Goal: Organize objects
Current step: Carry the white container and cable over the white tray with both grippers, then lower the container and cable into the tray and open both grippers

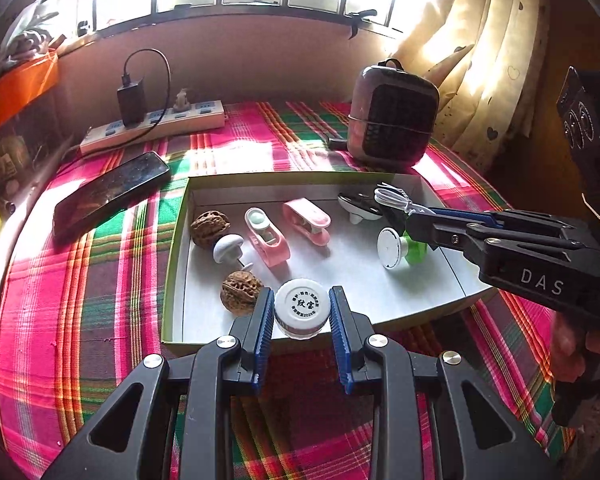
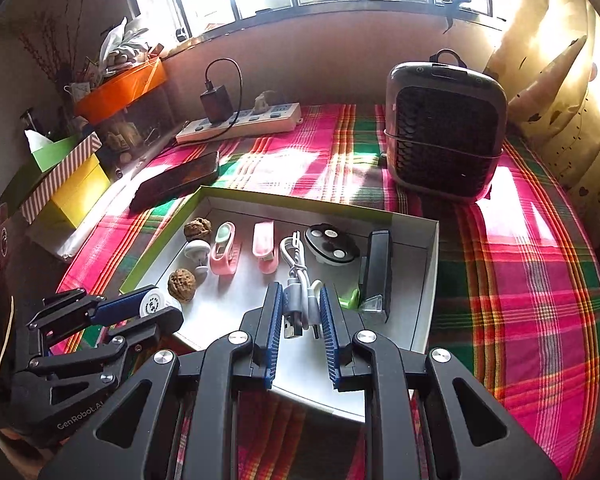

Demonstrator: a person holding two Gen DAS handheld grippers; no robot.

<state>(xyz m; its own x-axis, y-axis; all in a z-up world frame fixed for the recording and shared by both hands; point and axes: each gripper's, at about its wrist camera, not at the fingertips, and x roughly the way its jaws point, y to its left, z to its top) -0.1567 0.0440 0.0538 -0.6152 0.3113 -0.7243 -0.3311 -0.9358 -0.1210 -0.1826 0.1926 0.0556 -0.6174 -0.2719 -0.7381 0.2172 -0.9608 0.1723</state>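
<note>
My left gripper (image 1: 302, 322) clamps the small white-capped jar (image 1: 302, 307) over the near rim of the tray (image 1: 176, 256), at 6 o'clock, ready to join the 2 walnuts at 9. My right gripper (image 2: 300, 322) pinches the coiled white cable (image 2: 298, 280), hovering mid-tray to find it a gap.

A woven plaid cloth (image 2: 520, 280) covers the table. The shallow cardboard tray (image 2: 430, 280) looks matt. Two walnuts (image 1: 210, 227) are rough and wrinkled. The phone (image 1: 112, 194) is glossy glass; the clips (image 1: 266, 236) smooth plastic.
</note>
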